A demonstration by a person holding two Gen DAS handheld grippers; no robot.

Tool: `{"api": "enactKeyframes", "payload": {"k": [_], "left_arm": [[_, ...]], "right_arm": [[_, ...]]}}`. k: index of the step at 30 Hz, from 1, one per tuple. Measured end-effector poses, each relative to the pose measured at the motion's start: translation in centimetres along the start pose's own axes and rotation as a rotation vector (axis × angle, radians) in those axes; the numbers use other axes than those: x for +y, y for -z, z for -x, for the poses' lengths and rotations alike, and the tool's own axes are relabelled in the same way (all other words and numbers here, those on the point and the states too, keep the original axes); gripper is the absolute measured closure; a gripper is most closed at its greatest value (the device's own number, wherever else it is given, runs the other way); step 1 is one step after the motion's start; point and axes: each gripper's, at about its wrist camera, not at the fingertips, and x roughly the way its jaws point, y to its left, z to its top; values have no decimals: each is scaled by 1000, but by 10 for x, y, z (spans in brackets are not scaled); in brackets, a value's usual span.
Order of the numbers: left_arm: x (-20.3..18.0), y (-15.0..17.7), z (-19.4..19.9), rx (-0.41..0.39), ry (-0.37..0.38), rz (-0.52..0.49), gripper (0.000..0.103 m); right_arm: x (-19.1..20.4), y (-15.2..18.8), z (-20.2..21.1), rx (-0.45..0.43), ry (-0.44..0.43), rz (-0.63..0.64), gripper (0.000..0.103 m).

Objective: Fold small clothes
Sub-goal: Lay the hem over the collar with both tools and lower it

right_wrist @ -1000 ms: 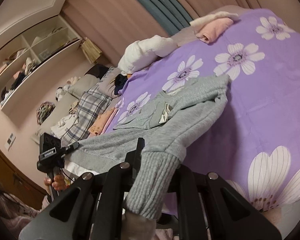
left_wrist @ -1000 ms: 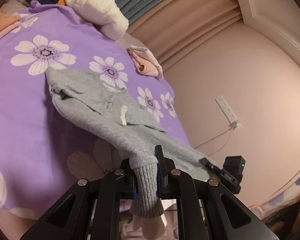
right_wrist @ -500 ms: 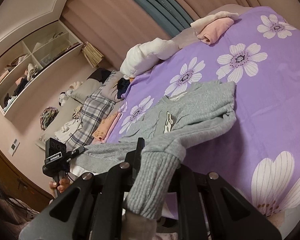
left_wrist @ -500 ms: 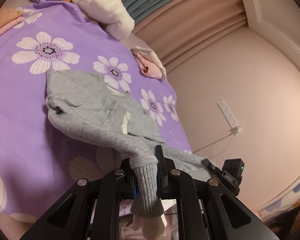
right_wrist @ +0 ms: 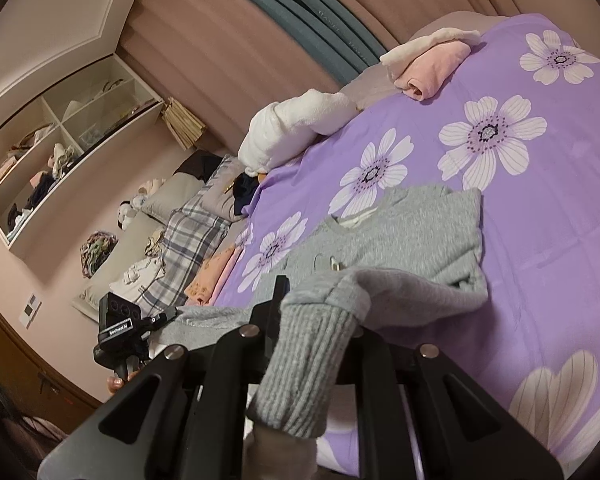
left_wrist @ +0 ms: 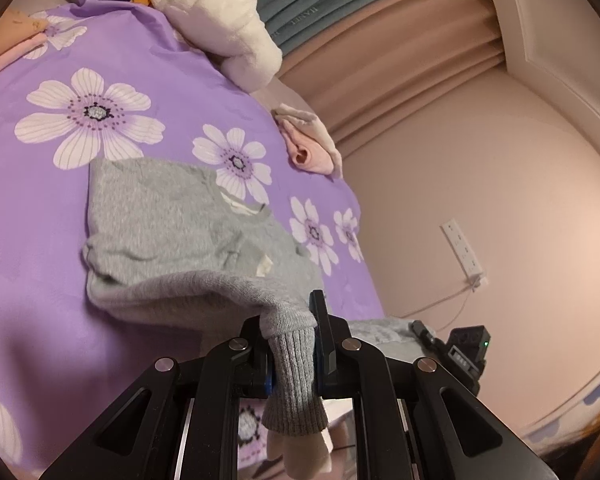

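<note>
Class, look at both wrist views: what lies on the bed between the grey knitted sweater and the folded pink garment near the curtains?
Between the grey knitted sweater and the folded pink garment lies only purple flowered bedsheet, in both views.

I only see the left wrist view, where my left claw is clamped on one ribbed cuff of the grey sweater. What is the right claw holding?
Observer: The right claw is shut on the sweater's other ribbed cuff, which drapes back over its fingers.
Operator: What lies past the bed on my left claw's side?
Observer: A plaid blanket, just beyond the edge of the purple sheet.
Operator: Is there any storage nearby?
Observer: An open wall shelf on that side, with clothes in its compartments.
</note>
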Motion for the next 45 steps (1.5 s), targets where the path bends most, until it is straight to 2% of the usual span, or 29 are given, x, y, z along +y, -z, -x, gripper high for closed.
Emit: {"api": "enactKeyframes", "payload": {"k": [15,27,35,45], "left_arm": [[19,-40,-35,2,-27,36,93],[46,-59,-60,31,-47,121,93],[40,-83,-64,13,-29,119,93],[60,-116,-95,19,-53,180,93]], "right_arm": [[-23,-37,-44,14,25,-39,89],[-45,-56,-81,49,35,-113,89],[-46,-81,-95,30,7,-121,89],[-74,-106,-132,49,37,-202,89]]}}
